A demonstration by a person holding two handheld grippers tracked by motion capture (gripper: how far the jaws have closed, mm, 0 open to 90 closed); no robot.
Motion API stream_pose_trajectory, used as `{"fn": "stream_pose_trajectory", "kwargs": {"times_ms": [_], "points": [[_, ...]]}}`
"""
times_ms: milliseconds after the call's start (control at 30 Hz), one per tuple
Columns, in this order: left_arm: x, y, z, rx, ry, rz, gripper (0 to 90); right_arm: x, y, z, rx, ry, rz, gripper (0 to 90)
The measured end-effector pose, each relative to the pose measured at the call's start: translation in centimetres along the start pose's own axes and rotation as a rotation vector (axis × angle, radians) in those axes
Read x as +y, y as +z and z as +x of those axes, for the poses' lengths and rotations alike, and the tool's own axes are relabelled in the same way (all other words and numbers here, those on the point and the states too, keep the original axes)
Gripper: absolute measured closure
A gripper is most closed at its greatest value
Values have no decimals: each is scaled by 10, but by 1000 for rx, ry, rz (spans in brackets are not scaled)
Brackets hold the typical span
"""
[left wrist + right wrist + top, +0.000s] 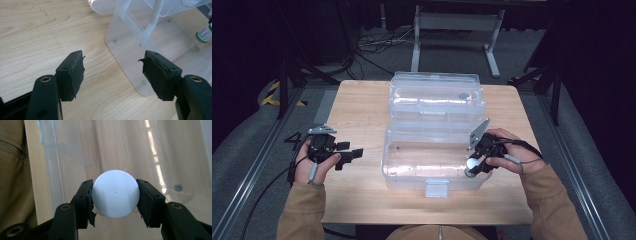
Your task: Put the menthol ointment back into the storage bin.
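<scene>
in the high view a clear plastic box (432,170) sits at the centre of a wooden table (362,105), its lid (437,97) thrown back and lying flat behind it toward the top of the frame. a small white latch tab (436,188) hangs at the middle of the box's near wall.

the right gripper (474,167) is at the lower right of the box, tipped down over the near right corner of the open tub. its jaws are clamped on a small bottle with a round white cap (472,163) and a green band low on its body; the bottle hangs inside the box's outline, just above or at its floor — which of the two cannot be told. in the right gripper view the white cap (115,193) sits in the middle of the frame, seen end-on, with a black pad (88,196) pressed against each side of it. the clear box wall runs down the left of that view, and a tan sleeve (12,175) fills the far left edge.

the left gripper (346,156) rests at the left of the frame in the high view, well apart from the box, held low over the bare wood and pointing toward the box's left wall. in the left gripper view its jaws stand wide apart with nothing between them, only wood grain and the near corner of the box (130,62). at the far right edge of that view the bottle's green-banded end (203,35) shows through the clear plastic.
</scene>
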State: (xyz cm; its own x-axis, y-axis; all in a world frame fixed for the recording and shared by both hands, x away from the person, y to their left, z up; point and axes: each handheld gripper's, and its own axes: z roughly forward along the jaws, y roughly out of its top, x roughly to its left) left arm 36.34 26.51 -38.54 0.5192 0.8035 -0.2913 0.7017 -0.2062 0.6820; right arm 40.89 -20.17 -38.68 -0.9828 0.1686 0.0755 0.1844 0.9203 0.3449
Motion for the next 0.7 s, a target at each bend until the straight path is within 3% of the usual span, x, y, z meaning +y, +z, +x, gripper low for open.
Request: {"fn": "stream_pose_trajectory", "kwargs": {"times_ms": [700], "points": [[0, 1, 1, -1, -3, 2, 340, 8, 20, 1, 30, -11, 62, 502]]}}
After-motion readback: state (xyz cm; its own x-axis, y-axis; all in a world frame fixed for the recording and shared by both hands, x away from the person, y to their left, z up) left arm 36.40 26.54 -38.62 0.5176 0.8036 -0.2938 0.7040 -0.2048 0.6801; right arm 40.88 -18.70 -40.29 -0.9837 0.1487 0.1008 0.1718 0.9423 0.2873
